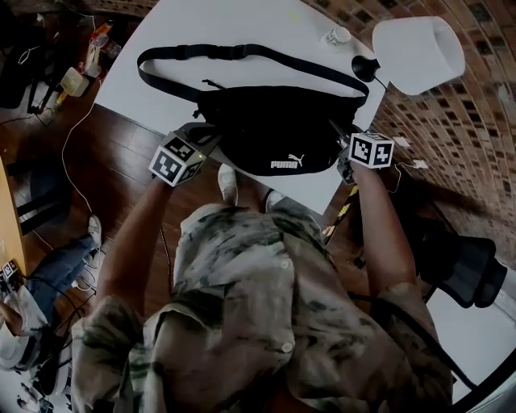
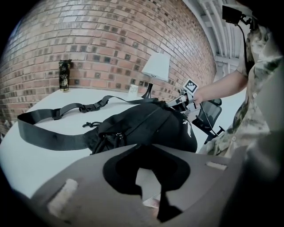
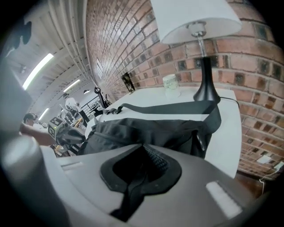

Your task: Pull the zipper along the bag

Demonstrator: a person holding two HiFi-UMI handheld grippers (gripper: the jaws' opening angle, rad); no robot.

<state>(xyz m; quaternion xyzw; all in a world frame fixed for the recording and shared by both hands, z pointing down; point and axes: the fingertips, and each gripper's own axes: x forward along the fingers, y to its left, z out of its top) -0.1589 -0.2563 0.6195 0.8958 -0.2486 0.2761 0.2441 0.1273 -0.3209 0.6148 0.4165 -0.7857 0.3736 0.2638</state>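
Our right gripper [image 3: 145, 173] clamps its fingers on the bag [image 1: 274, 129] end, steadying it on the tabletop [image 1: 234, 24]. Our left gripper [image 2: 148, 179] waits beside the other end, fingers apart and empty.

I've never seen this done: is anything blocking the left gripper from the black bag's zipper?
Nothing visible does. The left gripper is open just short of the bag's end and its zipper; only table shows between its jaws. The right gripper clamps the bag's other end.
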